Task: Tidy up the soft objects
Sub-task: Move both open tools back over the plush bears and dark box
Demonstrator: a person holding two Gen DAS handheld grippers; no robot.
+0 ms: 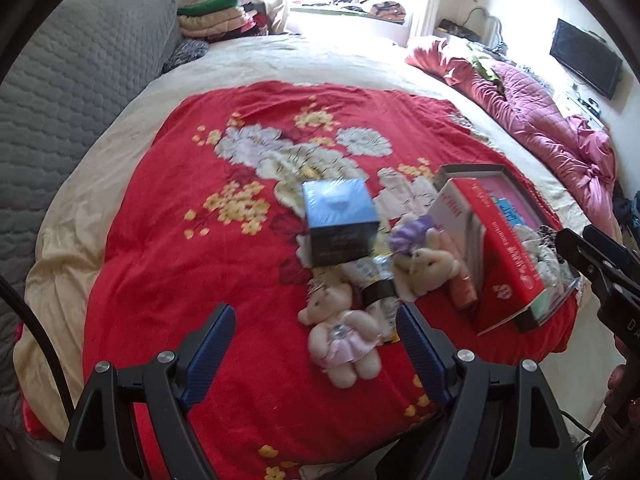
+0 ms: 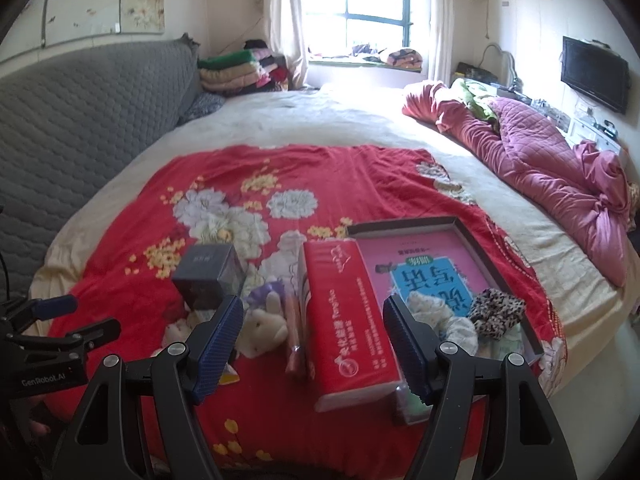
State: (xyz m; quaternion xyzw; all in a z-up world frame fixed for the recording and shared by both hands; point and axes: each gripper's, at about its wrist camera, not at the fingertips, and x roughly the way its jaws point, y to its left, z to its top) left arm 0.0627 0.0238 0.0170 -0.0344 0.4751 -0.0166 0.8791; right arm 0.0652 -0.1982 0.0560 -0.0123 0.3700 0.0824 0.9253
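Black left gripper (image 1: 316, 354), blue ribbed pads, silver screws.

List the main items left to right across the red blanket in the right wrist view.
Dark box → white plush bear → red tissue pack → leopard-print scrunchie, which lies in the tray.

On the blanket (image 1: 168, 240), two plush bears (image 1: 340, 340) lie between the box (image 1: 340, 220) and the tissue pack (image 2: 348, 320) beside the tray (image 2: 500, 264)
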